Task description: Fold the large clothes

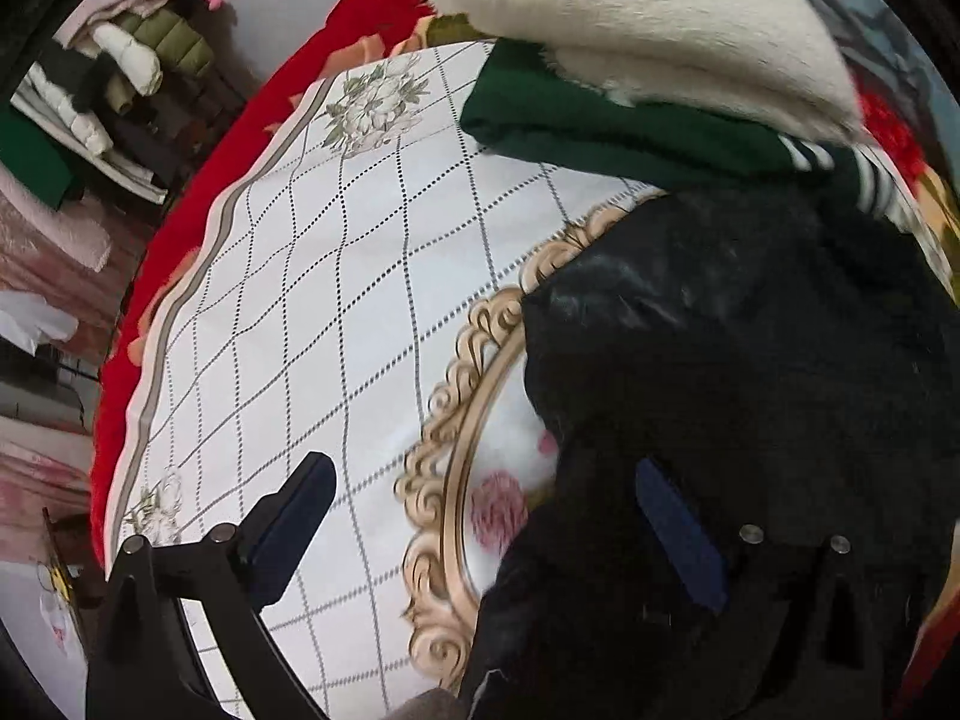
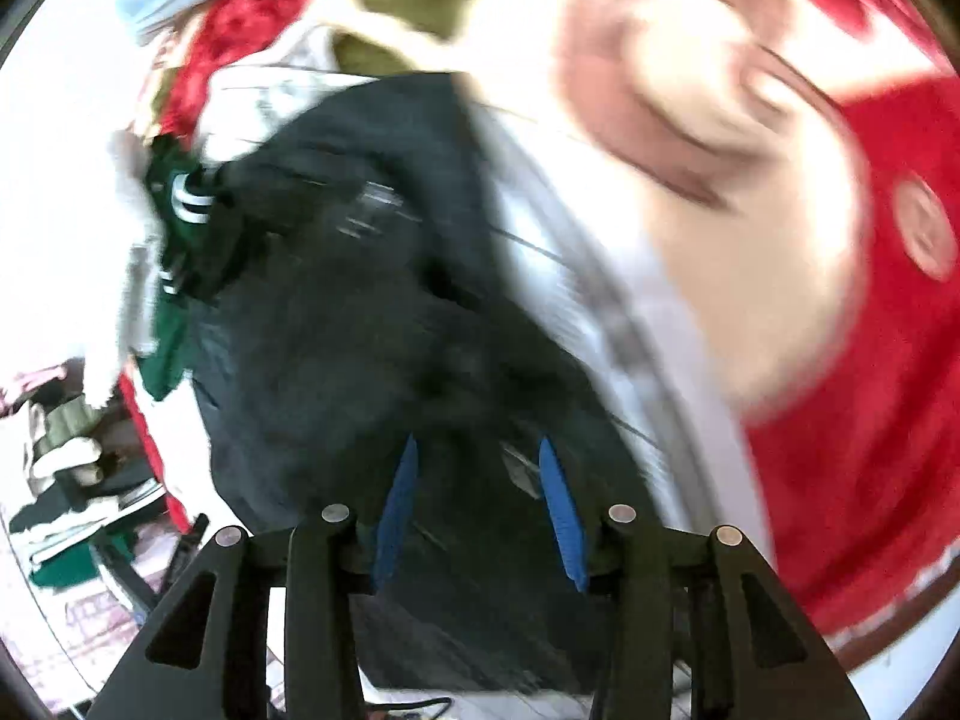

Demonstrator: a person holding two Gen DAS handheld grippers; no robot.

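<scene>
A big black garment (image 1: 750, 360) lies crumpled on the patterned tablecloth (image 1: 330, 300), at the right of the left wrist view. My left gripper (image 1: 486, 468) hangs above its left edge with the jaws wide apart; the right finger (image 1: 678, 534) is over the black fabric, the left finger (image 1: 300, 510) over bare cloth. The right wrist view is blurred by motion. There the right gripper (image 2: 479, 444) points down at the same black garment (image 2: 360, 300), its blue pads (image 2: 561, 510) apart, and I see no fabric pinched between them.
A folded green garment with white stripes (image 1: 600, 126) lies behind the black one, with a fluffy white garment (image 1: 630, 18) on top. A red blanket (image 1: 198, 180) shows under the tablecloth's edges. More clothes are piled on a rack (image 1: 120, 72) beyond the left edge.
</scene>
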